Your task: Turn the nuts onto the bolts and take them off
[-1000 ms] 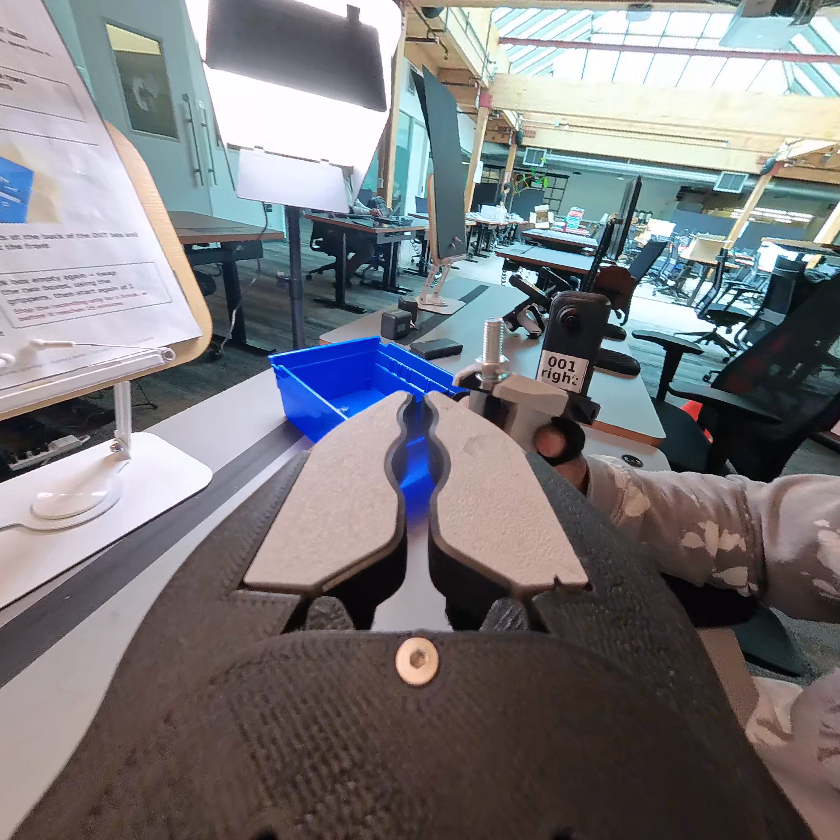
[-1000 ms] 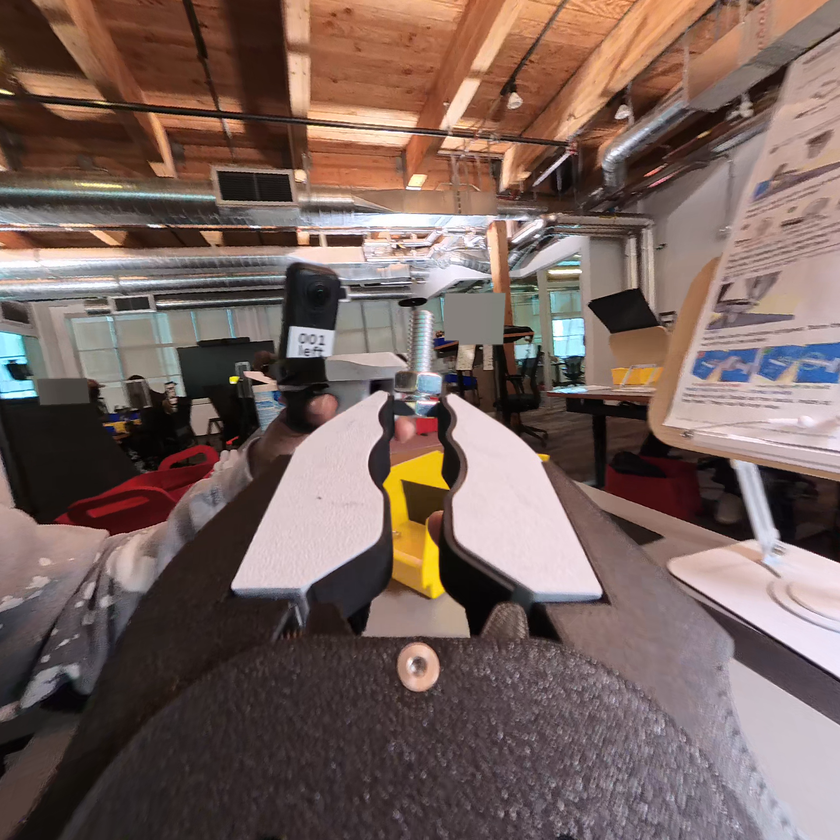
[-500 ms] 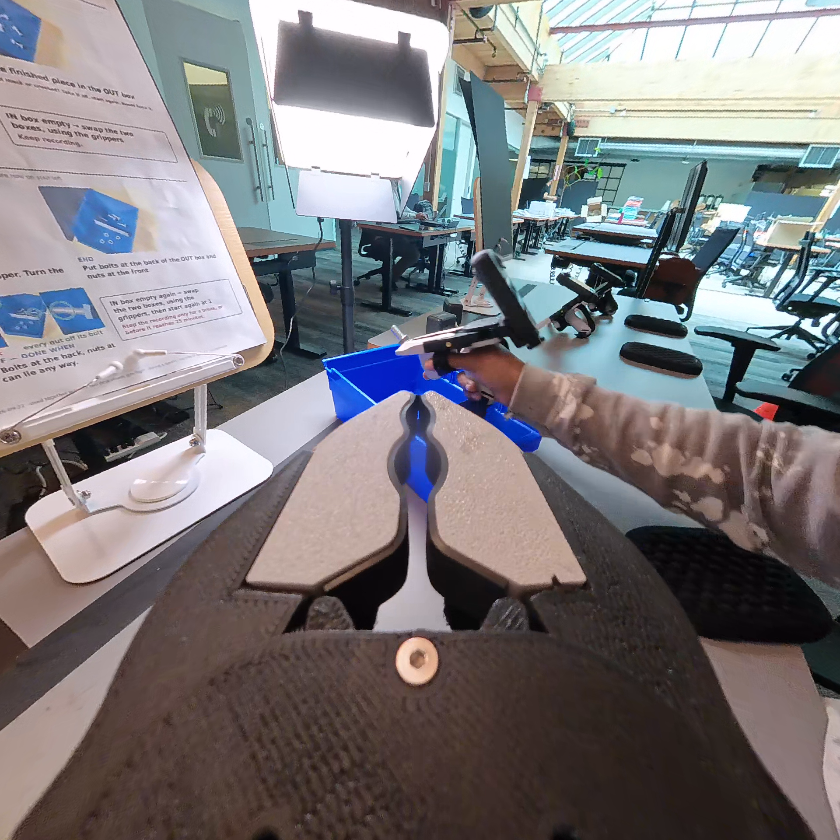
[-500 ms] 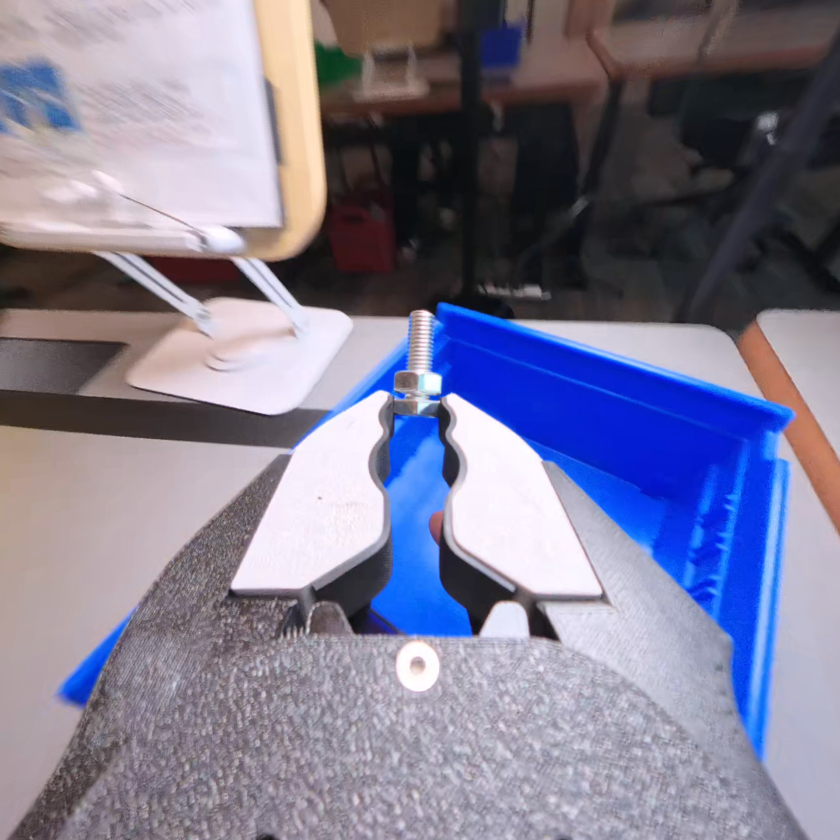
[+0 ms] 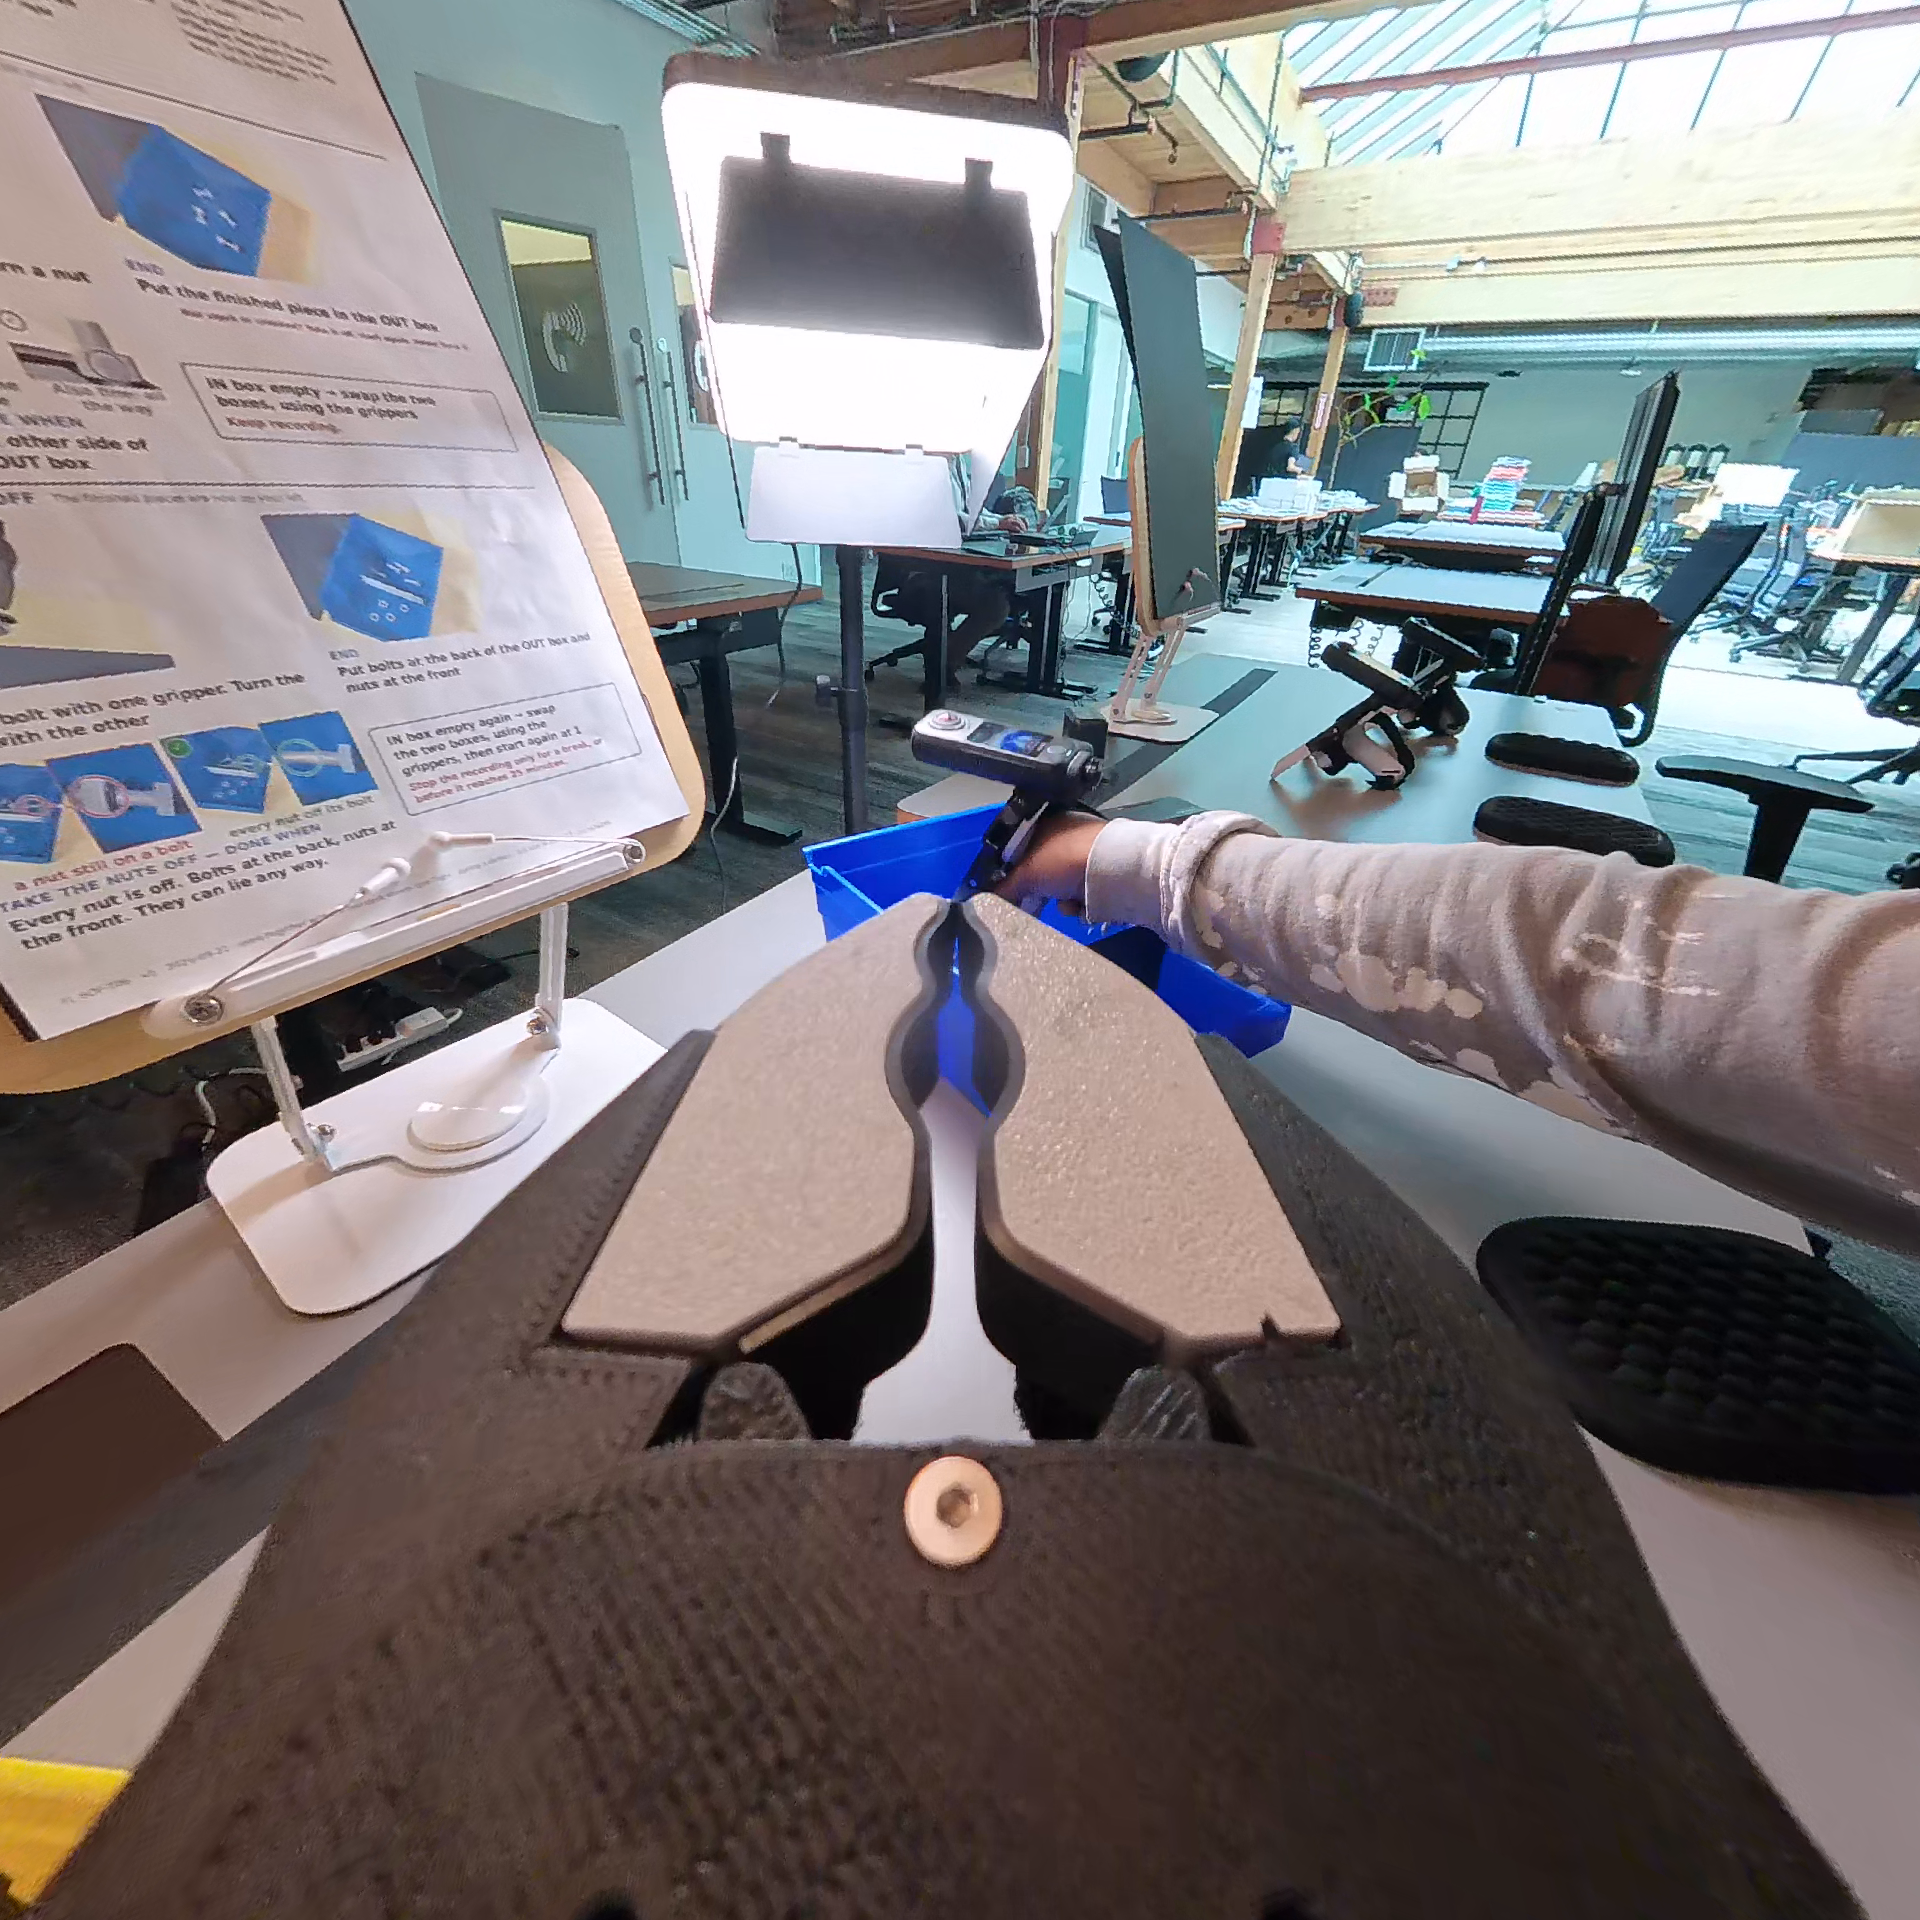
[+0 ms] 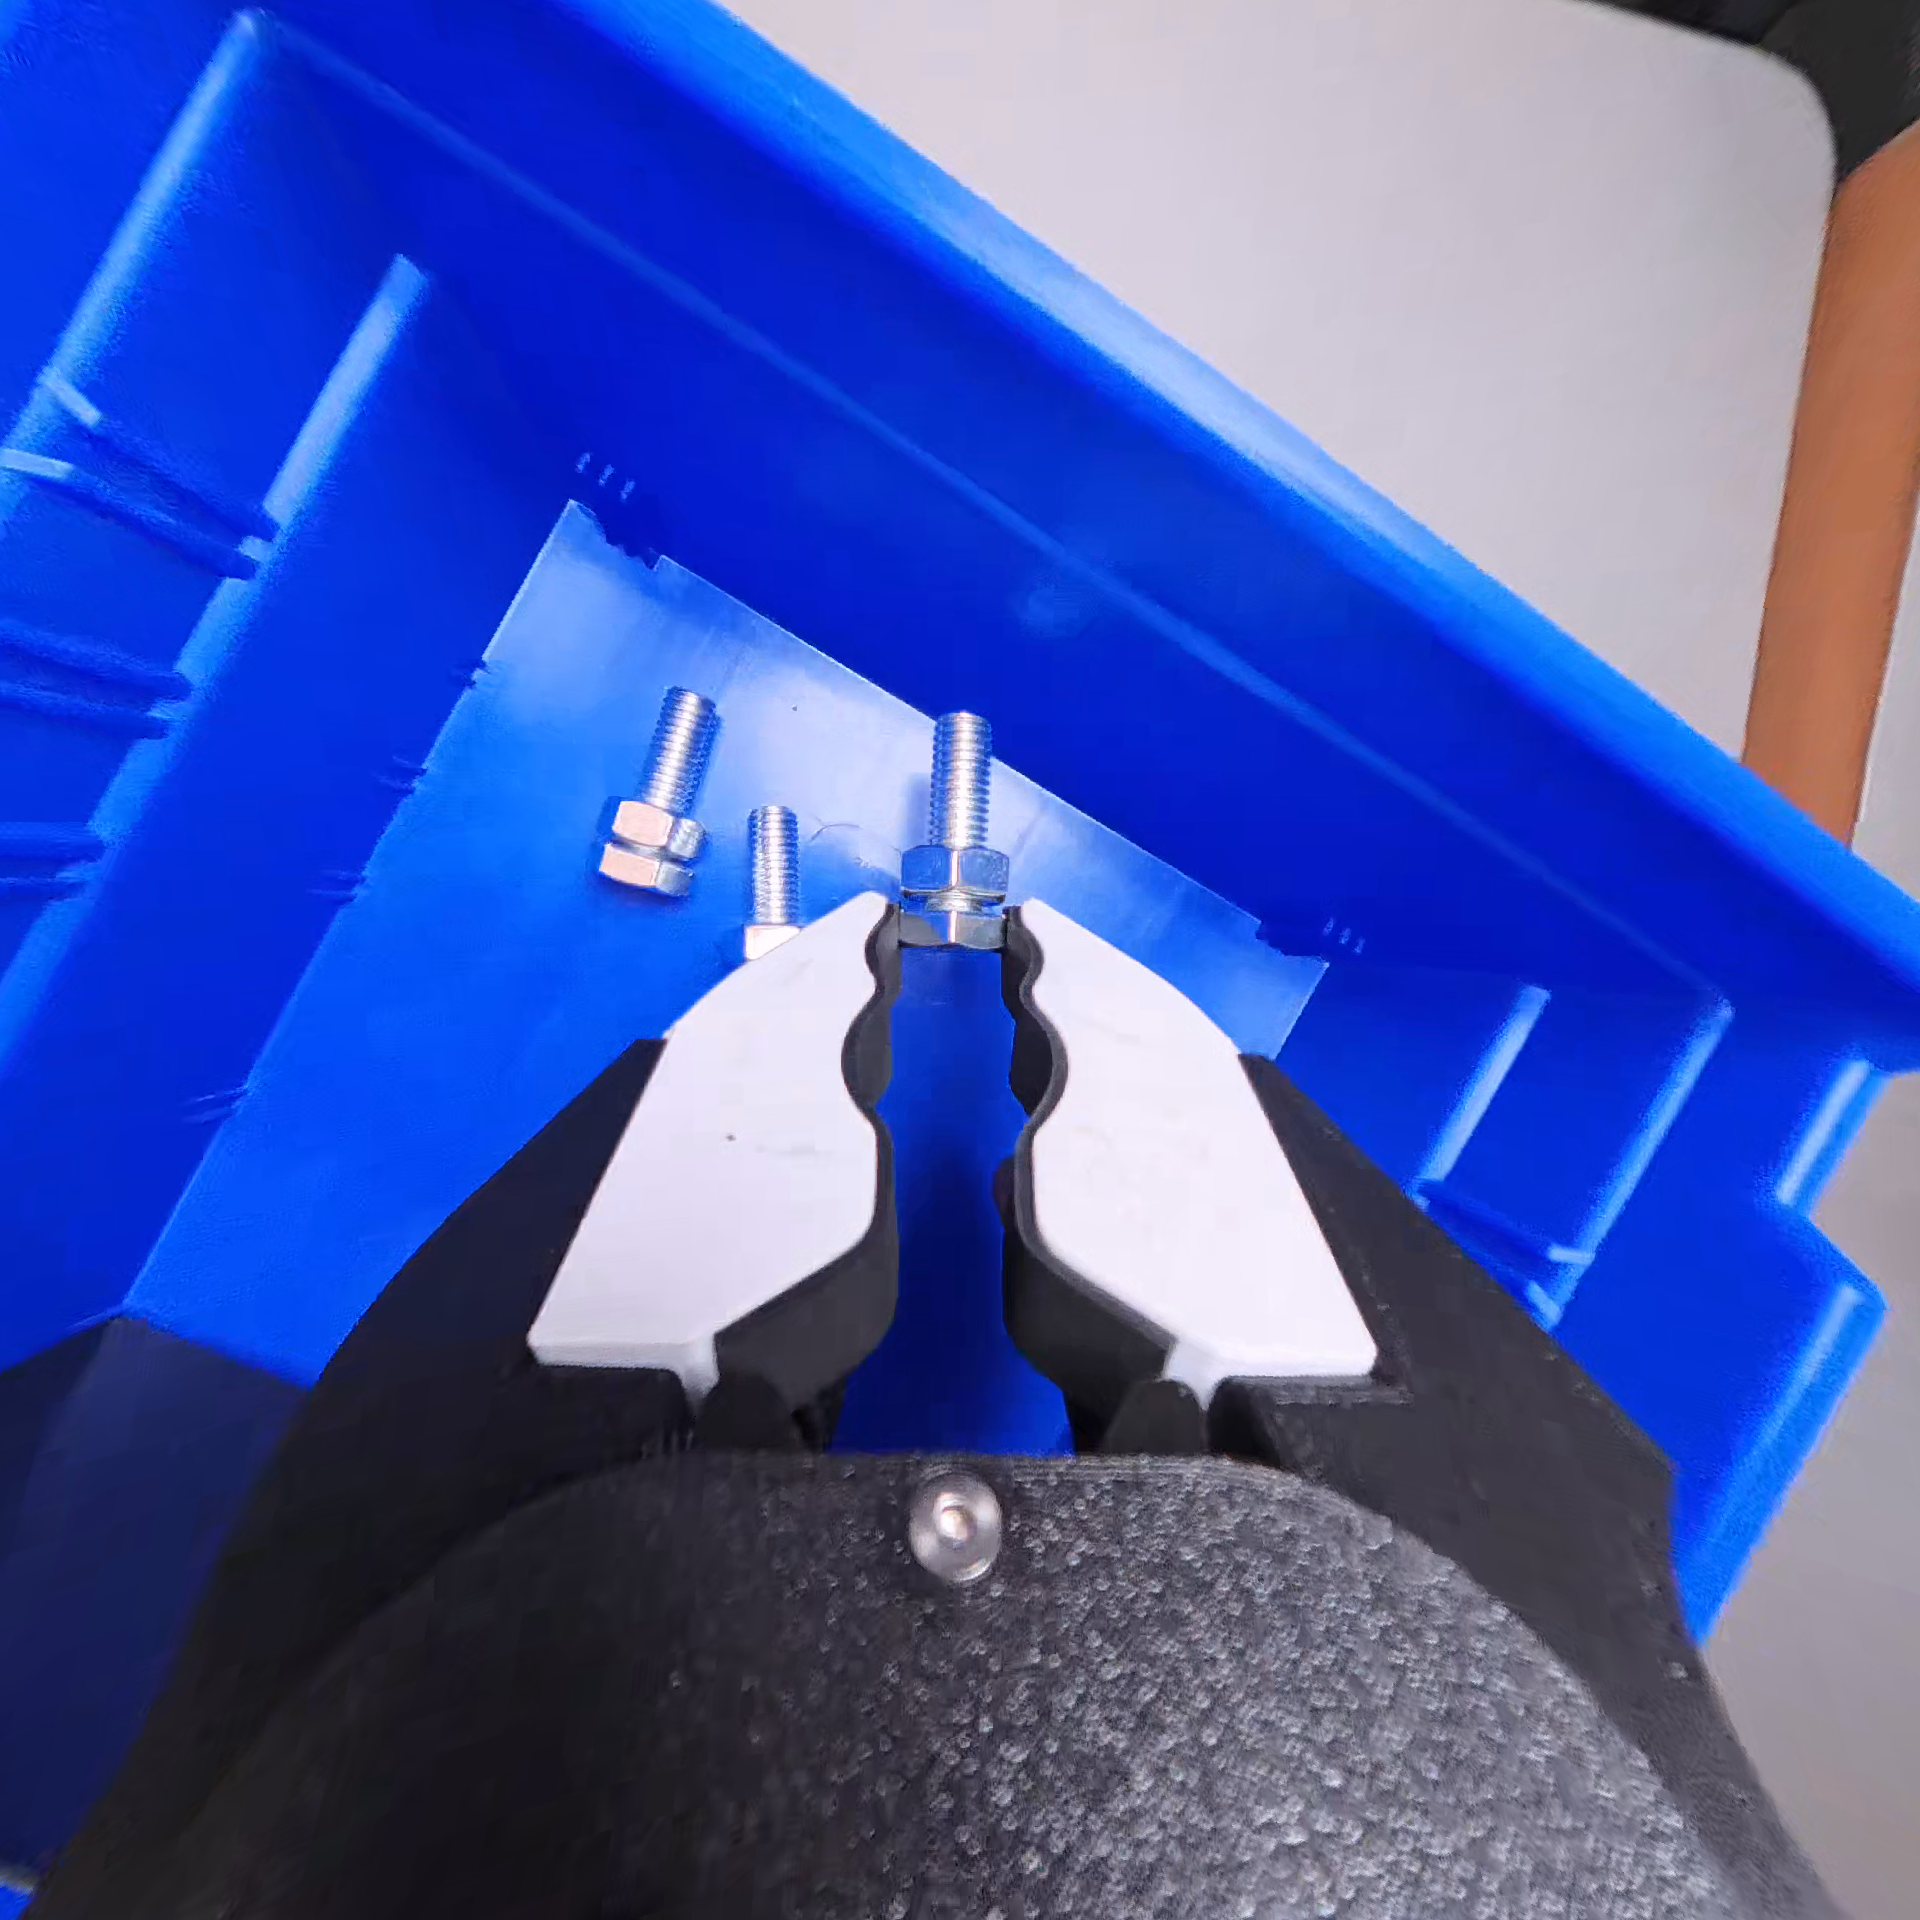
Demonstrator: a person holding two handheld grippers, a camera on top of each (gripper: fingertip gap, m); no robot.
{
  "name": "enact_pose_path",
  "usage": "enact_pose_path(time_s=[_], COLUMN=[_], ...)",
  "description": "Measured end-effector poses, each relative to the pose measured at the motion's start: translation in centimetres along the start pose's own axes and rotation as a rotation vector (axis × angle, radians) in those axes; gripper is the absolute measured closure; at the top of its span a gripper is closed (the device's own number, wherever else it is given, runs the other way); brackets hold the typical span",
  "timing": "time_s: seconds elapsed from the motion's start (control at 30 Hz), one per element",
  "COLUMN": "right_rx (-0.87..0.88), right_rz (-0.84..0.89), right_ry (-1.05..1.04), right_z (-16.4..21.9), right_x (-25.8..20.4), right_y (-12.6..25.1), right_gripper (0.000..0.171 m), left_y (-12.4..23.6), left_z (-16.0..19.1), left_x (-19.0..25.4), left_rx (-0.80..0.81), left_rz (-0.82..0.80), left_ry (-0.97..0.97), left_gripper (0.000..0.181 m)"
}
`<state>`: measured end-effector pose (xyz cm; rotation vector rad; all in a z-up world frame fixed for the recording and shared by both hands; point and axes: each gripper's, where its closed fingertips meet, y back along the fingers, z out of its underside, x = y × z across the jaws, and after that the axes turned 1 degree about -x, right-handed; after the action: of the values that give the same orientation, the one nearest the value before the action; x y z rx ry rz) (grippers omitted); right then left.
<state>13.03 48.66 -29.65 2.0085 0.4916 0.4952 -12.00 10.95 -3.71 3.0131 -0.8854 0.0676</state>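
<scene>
Left wrist view: left gripper [image 5: 954, 920] pressed together and empty above the bench [image 5: 1455, 1122], aimed at the blue bin [image 5: 883, 862]; right gripper [image 5: 1013, 831] reaching into that bin.

Right wrist view: right gripper [image 6: 952, 923] pinching the head of a bolt [image 6: 957, 821], nut [image 6: 954, 869] threaded on, low inside the blue bin [image 6: 1039, 416]. Two more bolts [image 6: 657, 795] lying just to its left.
</scene>
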Motion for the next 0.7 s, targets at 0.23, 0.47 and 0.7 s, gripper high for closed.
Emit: enact_pose_path(time_s=[0.23,0.47,0.7], right_rx=[-0.124,0.037,0.565], right_rz=[-0.011,-0.037,-0.248], right_ry=[0.015,0.133,0.293], right_z=[1.5,-0.5,1.0], right_x=[-0.1,-1.3,-9.9], right_y=[-1.7,3.9,18.5], right_gripper=[0.153,0.138,0.137], left_y=[0.3,0.3,1.1], left_z=[-0.1,0.4,0.7], left_x=[-0.8,-1.3,-3.6], left_rx=[0.01,-0.01,-0.013], left_rz=[-0.001,-0.018,-0.08], left_ry=[0.021,0.016,0.037], left_gripper=[0.181,0.181,0.181])
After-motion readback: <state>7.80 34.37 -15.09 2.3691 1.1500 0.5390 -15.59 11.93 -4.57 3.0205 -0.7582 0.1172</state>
